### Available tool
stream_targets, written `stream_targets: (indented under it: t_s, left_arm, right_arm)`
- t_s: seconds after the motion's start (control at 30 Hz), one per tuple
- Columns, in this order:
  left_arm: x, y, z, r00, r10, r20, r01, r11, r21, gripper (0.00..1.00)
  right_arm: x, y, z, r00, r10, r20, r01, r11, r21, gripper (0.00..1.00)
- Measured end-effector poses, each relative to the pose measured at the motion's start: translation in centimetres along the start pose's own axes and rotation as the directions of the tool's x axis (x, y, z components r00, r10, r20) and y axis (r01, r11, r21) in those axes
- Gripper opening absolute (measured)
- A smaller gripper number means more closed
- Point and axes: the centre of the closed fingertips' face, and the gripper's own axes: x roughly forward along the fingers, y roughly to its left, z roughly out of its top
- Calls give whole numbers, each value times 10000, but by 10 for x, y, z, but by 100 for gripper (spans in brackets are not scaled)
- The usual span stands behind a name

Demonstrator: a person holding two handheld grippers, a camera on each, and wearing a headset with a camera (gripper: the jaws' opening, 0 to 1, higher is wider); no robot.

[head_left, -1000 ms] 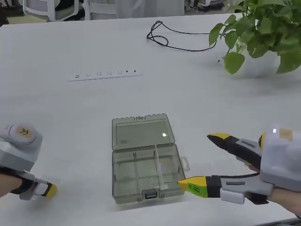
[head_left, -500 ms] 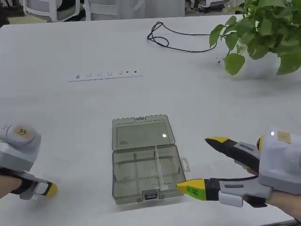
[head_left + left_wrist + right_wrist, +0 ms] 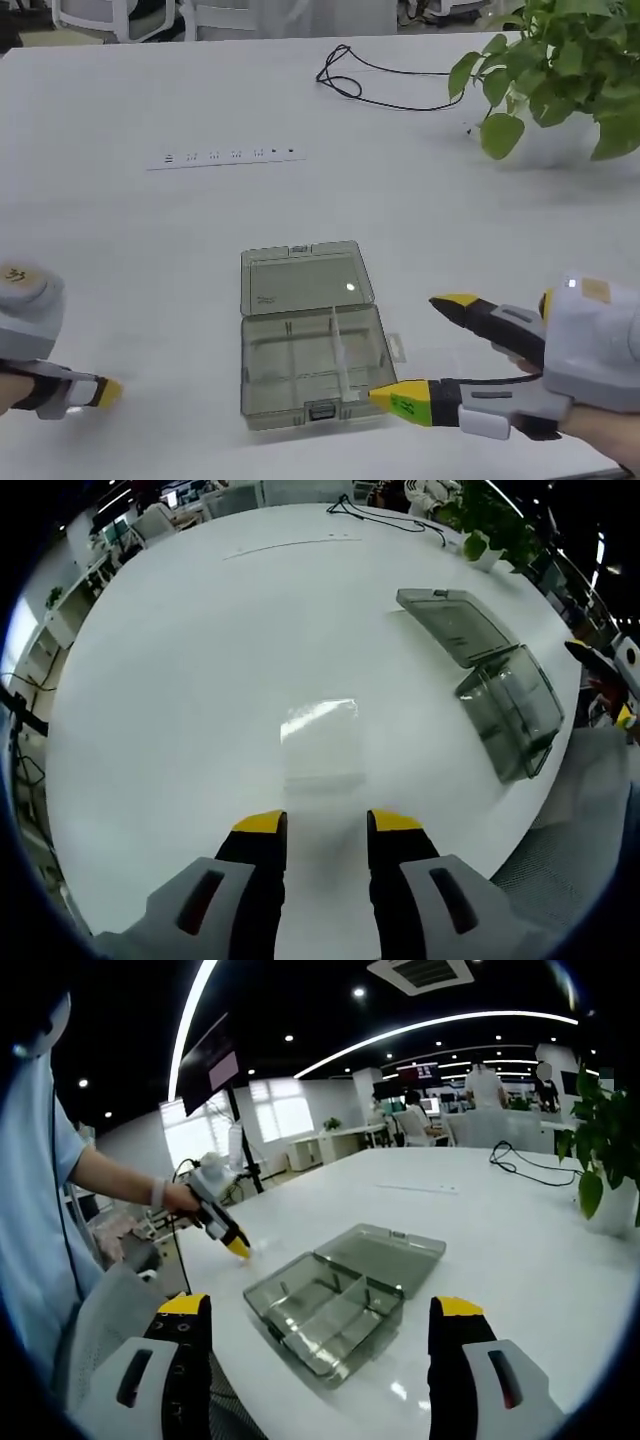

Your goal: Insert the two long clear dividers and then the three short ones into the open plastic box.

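Note:
The smoky clear plastic box [image 3: 268, 372] lies open in the middle of the white table, its lid [image 3: 305, 280] folded flat behind it. Clear dividers [image 3: 341, 352] stand inside it, one running front to back. In the right gripper view the box [image 3: 330, 1310] sits between the jaws, farther out. My right gripper [image 3: 422, 350] is open beside the box's right front corner, with nothing between its fingers. My left gripper [image 3: 100, 392] hovers low at the table's left, its jaws a little apart. A faint clear rectangular piece [image 3: 320, 742] lies on the table just ahead of my left gripper [image 3: 328, 823].
A white power strip [image 3: 225, 156] lies behind the box, with a black cable [image 3: 370, 80] coiled beyond it. A potted plant [image 3: 560, 70] stands at the back right. A small clear tab [image 3: 394, 348] sits against the box's right side. The table's front edge is close.
My left gripper has drifted left and slightly down in the head view. The right gripper has edged a little toward the box. The box has not moved.

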Motion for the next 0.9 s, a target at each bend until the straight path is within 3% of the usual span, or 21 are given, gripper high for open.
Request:
stream_targets:
  t_s: [0.2,0.27,0.43,0.6,0.9]
  left_arm:
    - [-12,-13,14,9958,-354,842,379,9989,-276,30]
    - [-15,-19,22,9893,-564,1344,631,9969,-464,30]
    - [-21,-37,34,9789,-888,1842,992,9939,-478,30]
    - [-26,-59,49,9623,-1315,2379,1447,9887,-386,30]
    - [-34,-102,74,9228,-2022,3281,2163,9763,-67,30]
  right_arm:
    - [5,2,4,9999,110,-22,-110,9999,72,89]
    - [7,5,5,9999,150,-49,-149,9998,102,89]
    - [13,9,7,9995,298,-90,-296,9993,207,88]
    - [16,12,12,9993,368,-82,-366,9990,244,87]
    - [28,10,27,9994,346,6,-346,9979,543,85]
